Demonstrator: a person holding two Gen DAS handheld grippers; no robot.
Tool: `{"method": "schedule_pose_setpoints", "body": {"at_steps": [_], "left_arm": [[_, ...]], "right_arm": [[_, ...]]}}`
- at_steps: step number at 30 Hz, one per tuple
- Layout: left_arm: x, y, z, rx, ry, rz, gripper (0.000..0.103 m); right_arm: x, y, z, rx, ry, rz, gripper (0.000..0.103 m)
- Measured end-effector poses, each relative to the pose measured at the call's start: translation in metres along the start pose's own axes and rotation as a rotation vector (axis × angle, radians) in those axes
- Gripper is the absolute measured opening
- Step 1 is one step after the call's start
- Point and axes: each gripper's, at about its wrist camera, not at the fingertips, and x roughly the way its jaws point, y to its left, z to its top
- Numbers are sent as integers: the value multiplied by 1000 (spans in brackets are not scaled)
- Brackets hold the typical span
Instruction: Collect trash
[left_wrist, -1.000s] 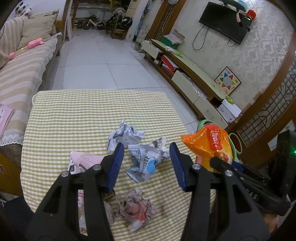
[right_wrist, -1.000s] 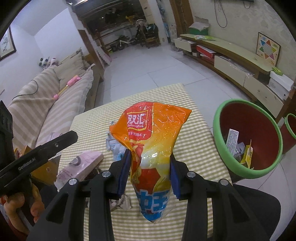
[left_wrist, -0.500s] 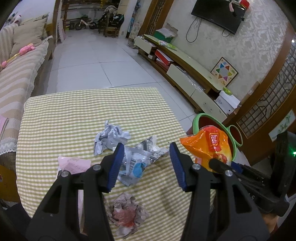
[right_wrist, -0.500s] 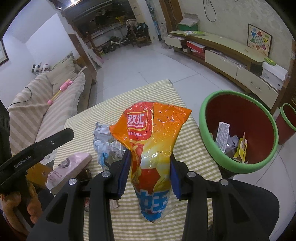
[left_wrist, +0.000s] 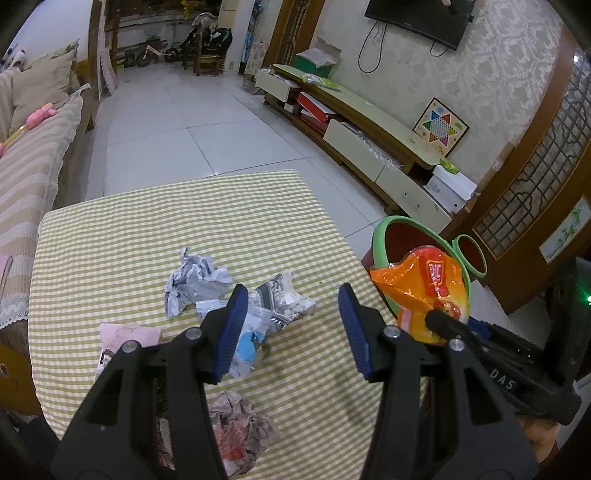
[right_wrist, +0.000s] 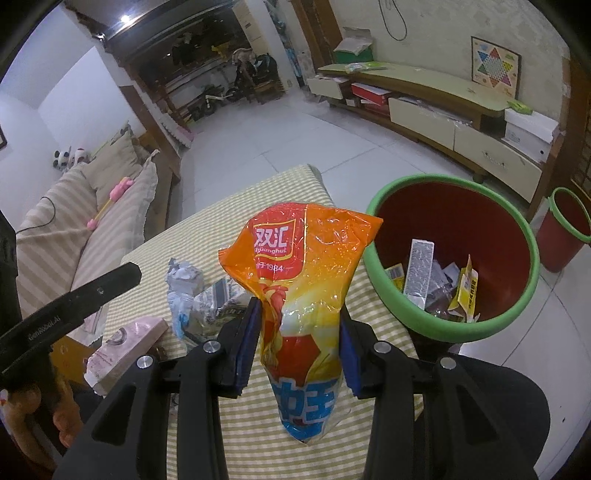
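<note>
Orange snack bag (right_wrist: 303, 280) stands upright, pinched in right tool (right_wrist: 297, 345); left tool (left_wrist: 291, 328) gapes, seemingly empty.

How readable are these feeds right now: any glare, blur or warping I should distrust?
Left wrist: sharp centre, the table edges and wall bow from fisheye, corners go black. Right wrist: room light glints off the bag held in the right claw, though its print stays legible; the bin rim is stretched, its contents clear.

Dim indoor light, sharp focus, fisheye-warped dark corners.
</note>
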Motion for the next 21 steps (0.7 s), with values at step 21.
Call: {"method": "schedule_pose_setpoints", "body": {"at_steps": [21], "left_arm": [[38,-73,10,105,55,-50,49]], "right_arm": [[-22,-81,1,150,-40,-81,38]]}}
